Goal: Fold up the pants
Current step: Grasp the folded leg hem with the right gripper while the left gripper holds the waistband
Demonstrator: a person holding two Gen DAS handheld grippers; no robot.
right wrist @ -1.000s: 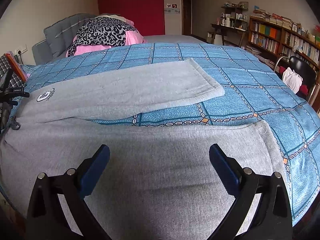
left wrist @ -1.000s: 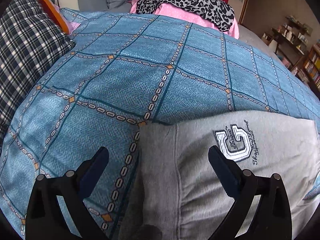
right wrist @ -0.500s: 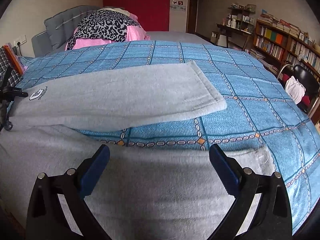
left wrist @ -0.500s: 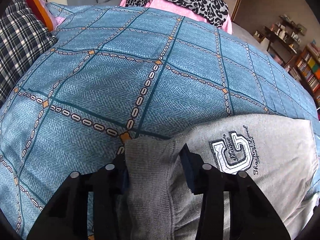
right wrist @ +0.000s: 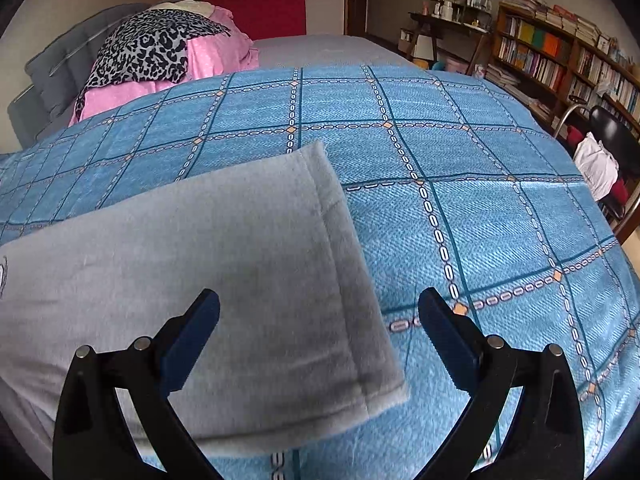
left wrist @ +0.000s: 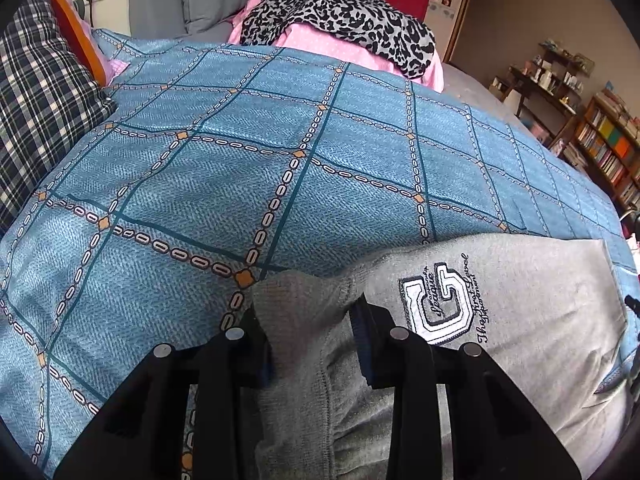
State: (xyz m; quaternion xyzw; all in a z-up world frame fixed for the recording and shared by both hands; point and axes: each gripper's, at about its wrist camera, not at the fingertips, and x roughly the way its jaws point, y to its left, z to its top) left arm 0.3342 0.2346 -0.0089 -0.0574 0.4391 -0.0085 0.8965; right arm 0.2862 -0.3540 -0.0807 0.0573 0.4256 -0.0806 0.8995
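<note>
Grey sweatpants (left wrist: 520, 340) with a white "G" logo (left wrist: 436, 308) lie on the blue checked quilt (left wrist: 240, 140). My left gripper (left wrist: 308, 312) has the bunched waistband corner between its jaws, which are closing, and the pads press into the fabric. In the right wrist view one grey leg (right wrist: 240, 260) stretches across the quilt and ends in a stitched hem (right wrist: 348, 280). My right gripper (right wrist: 318, 296) hangs open over that hem end, left finger above the cloth, right finger above bare quilt, with nothing gripped.
A plaid pillow (left wrist: 40, 92) lies at the left. A leopard-print and pink pile (left wrist: 340, 20) sits by the grey headboard. Bookshelves (right wrist: 560, 56) and a black chair with white cloth (right wrist: 608, 140) stand beyond the bed's right edge.
The left jaws went from wide open to clamped around the waistband corner. The right gripper swept from the near leg over to the far leg's hem, staying open.
</note>
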